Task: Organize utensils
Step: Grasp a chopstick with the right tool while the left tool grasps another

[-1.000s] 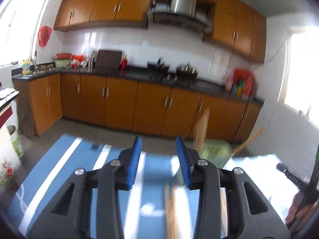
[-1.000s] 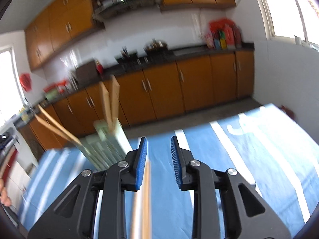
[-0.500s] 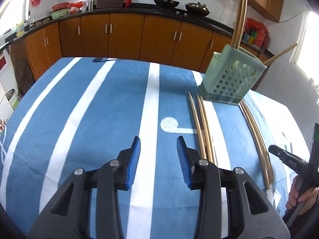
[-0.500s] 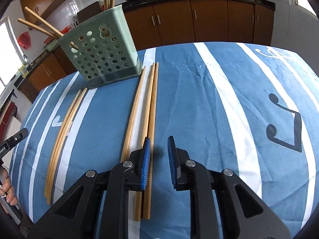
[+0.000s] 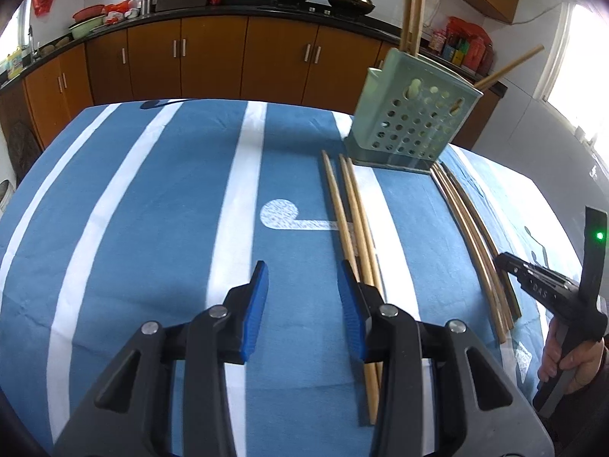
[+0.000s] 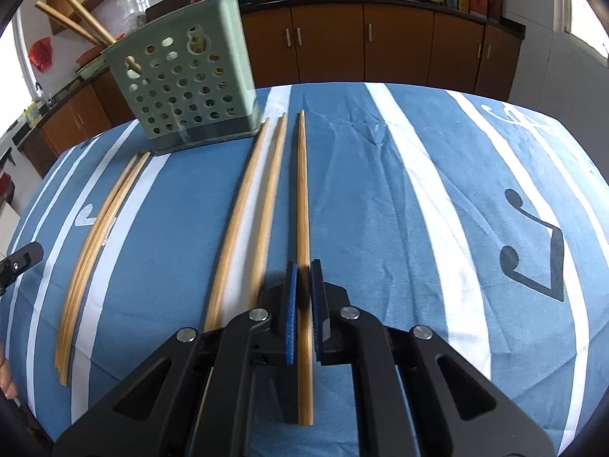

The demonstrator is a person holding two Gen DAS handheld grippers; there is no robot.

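Bamboo chopstick [image 6: 303,205] is pinched btwn the blue pads of the right hand-held gripper [image 6: 302,285], which are pressed together on its near third; the stick lies flat on the blue striped cloth [image 6: 380,198] of the tabletop, tip pointing far toward the green perforated holder [image 6: 190,87]. Two more chopsticks [image 6: 251,205] lie just left of it, slightly blurred, and another bundle [image 6: 99,228] sits further left. The holder stands at the far side w/ several sticks already upright or leaning in it.

Left hand-held gripper [image 5: 304,304] is spread partway, nothing btwn its pads; its right finger sits just beside or over the near ends of the left group [image 5: 354,228], can't tell if touching.

Risks, as I judge them: grip is far from the stick's middle, so the long far end may droop or swing on lift and rake the two neighbours, or pivot in the pads. Tip could also catch the holder's wall instead of clearing its rim, and tip the light holder w/ its leaning sticks.

Room: cloth right of the held stick is bare, so that's the safe side to swing out. Left side is crowded w/ sticks and the other gripper. Near tabletop edge is close under both grippers; far edge is just behind the holder.
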